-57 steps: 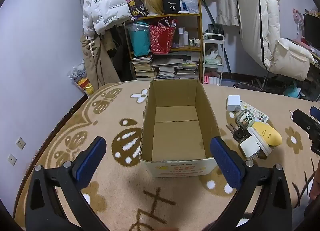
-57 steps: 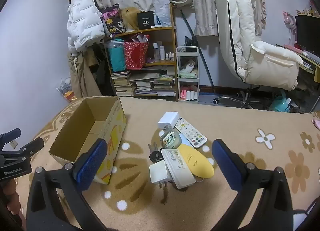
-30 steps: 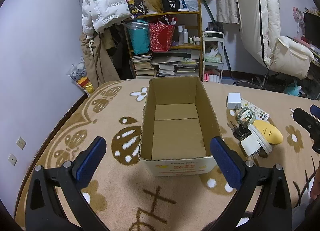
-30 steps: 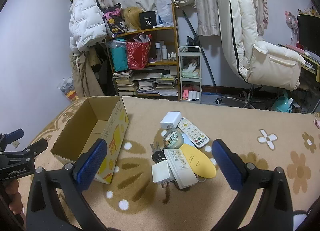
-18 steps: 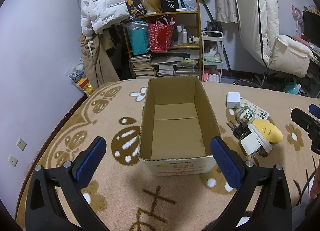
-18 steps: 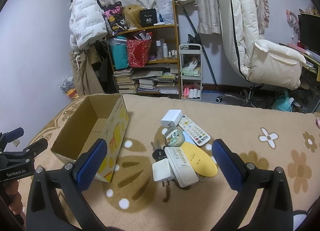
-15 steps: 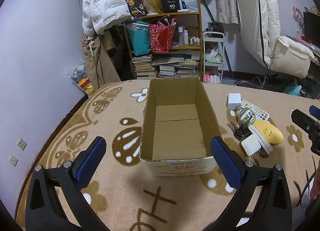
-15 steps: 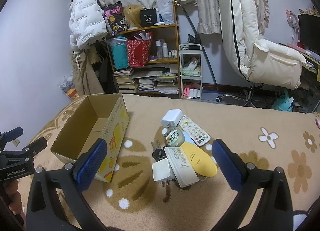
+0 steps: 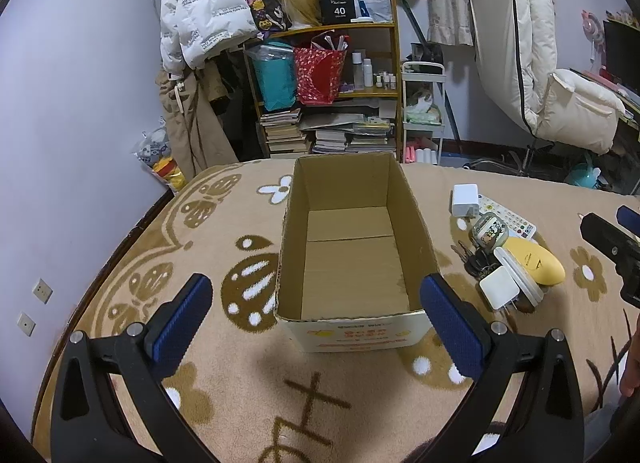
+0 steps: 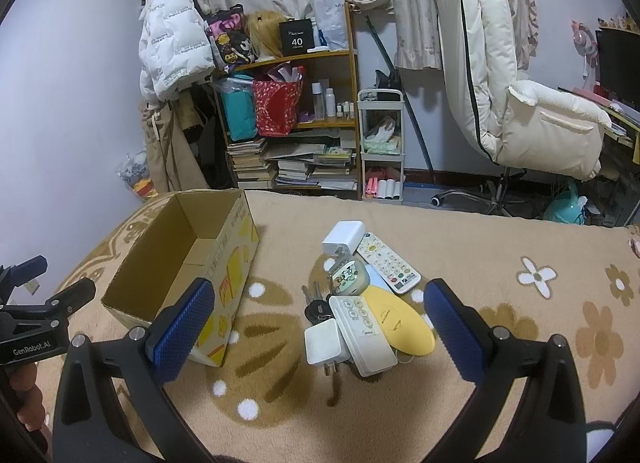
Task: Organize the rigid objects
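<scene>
An empty cardboard box (image 9: 348, 255) (image 10: 184, 259) stands open-topped on the patterned blanket. Right of it lies a pile of small items: a white charger block (image 10: 344, 238), a remote (image 10: 388, 263), a round patterned tin (image 10: 349, 277), keys (image 10: 316, 307), a yellow oval case (image 10: 394, 321), a white flat device (image 10: 362, 329) and a white plug adapter (image 10: 322, 347). My left gripper (image 9: 316, 319) is open, facing the box's near end. My right gripper (image 10: 316, 329) is open and empty, hovering in front of the pile.
A cluttered bookshelf (image 9: 332, 103) and a narrow white cart (image 10: 380, 151) stand beyond the blanket's far edge. A cream padded chair (image 10: 520, 99) is at the right. A white jacket (image 9: 200, 11) hangs at the left.
Both views shifted only slightly; the right gripper drifted a little closer to the pile. Nothing was picked up or moved.
</scene>
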A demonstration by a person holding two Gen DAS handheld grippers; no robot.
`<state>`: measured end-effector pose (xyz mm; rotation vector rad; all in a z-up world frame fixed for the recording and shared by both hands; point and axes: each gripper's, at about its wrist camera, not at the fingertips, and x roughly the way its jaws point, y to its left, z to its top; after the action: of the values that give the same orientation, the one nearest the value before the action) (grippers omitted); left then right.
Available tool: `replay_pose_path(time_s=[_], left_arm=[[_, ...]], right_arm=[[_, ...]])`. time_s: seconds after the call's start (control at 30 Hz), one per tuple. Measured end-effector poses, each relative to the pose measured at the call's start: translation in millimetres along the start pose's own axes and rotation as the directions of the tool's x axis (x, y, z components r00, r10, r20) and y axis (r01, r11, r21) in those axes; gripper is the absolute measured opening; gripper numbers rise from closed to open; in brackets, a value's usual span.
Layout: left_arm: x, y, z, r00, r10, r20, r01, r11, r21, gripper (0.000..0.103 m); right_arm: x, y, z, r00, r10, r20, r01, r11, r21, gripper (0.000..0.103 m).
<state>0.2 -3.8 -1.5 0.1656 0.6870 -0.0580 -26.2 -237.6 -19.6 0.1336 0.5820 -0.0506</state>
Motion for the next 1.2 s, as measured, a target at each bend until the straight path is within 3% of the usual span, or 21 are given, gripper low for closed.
replay_pose_path(time_s=[1.2], left_arm=[[1.2,-2.4,-1.8,1.000,-0.013,-0.001,0.013,1.000,0.001,0.103]], right_arm=[[-2.4,0.4,-1.7,1.000,0.003,0.012,-0.003,1.000,0.000,0.103]])
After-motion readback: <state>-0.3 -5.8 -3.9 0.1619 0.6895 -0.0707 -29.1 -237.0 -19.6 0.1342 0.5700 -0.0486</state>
